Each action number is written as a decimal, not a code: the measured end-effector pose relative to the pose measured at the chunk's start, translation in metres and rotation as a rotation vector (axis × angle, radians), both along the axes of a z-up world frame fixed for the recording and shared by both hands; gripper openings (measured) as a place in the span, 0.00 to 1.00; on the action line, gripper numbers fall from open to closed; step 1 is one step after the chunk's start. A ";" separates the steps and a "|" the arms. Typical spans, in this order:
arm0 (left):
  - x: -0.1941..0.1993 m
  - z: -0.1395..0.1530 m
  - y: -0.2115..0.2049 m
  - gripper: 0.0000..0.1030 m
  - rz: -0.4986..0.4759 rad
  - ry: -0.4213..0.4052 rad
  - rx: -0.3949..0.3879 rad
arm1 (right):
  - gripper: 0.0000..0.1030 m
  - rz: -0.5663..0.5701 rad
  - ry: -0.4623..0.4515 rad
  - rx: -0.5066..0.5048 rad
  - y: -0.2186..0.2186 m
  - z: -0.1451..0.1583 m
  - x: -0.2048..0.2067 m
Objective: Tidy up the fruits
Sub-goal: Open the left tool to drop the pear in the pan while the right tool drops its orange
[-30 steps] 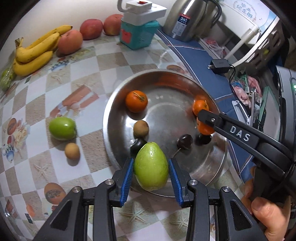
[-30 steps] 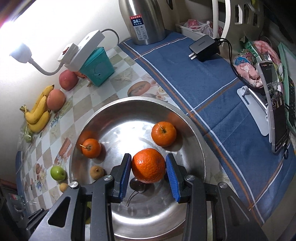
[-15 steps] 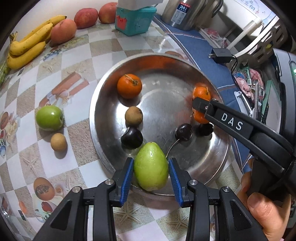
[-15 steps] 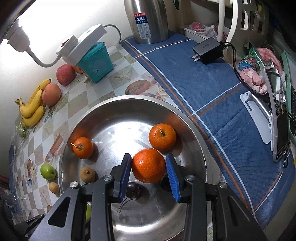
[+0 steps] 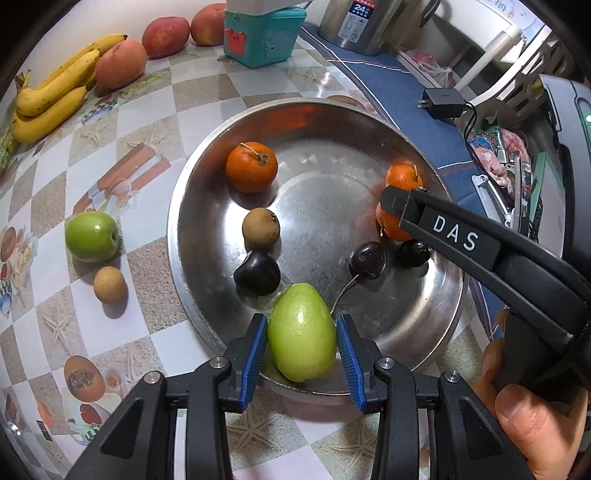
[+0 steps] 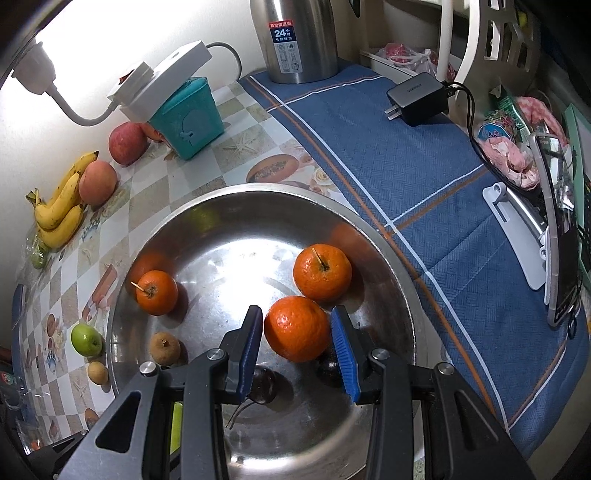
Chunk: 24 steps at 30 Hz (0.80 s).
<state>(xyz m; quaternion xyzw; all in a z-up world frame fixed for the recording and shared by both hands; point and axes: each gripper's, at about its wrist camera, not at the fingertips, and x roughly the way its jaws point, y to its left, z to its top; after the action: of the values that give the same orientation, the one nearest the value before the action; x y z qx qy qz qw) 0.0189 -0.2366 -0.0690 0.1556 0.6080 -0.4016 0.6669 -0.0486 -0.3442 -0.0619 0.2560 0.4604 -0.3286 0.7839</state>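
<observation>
**Both grippers holding fruit over the steel bowl**

Left gripper: blue pads close against both sides of a pale green oval fruit, held at the near rim of the steel bowl. Whether the fruit touches the bowl cannot be told.

Right gripper: pads close on either side of an orange; a thin gap may remain on the left pad, so a firm grip is likely but not certain. The orange sits low over the bowl floor, on the side nearer the blue cloth.

Inside the bowl: a second orange with stem just behind the held one, a third orange on the far left side, a brown round fruit, a dark plum-like fruit, and a dark stemmed cherry; another dark fruit is half hidden by the right gripper's arm.

On the table left of the bowl: green apple, with a small brown fruit just beside it. Further back: bananas, a peach, two red apples, a teal box and a steel flask.

A hand grips the right gripper's handle.
</observation>
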 end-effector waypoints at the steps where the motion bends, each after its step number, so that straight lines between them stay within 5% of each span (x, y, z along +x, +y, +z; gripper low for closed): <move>1: 0.000 0.000 -0.001 0.41 0.000 0.000 0.001 | 0.39 0.000 0.001 -0.002 0.000 0.000 0.000; 16: 0.002 0.018 -0.001 0.47 0.004 -0.027 -0.035 | 0.39 0.001 -0.010 -0.023 0.002 0.008 0.000; 24: 0.028 0.025 0.020 0.47 0.131 -0.020 -0.040 | 0.39 0.008 -0.017 -0.036 0.006 0.019 0.001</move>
<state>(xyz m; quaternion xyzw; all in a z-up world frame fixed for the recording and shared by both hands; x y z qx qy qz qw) 0.0472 -0.2167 -0.0440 0.1062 0.6019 -0.3679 0.7008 -0.0480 -0.3380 -0.0428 0.2430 0.4488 -0.3313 0.7936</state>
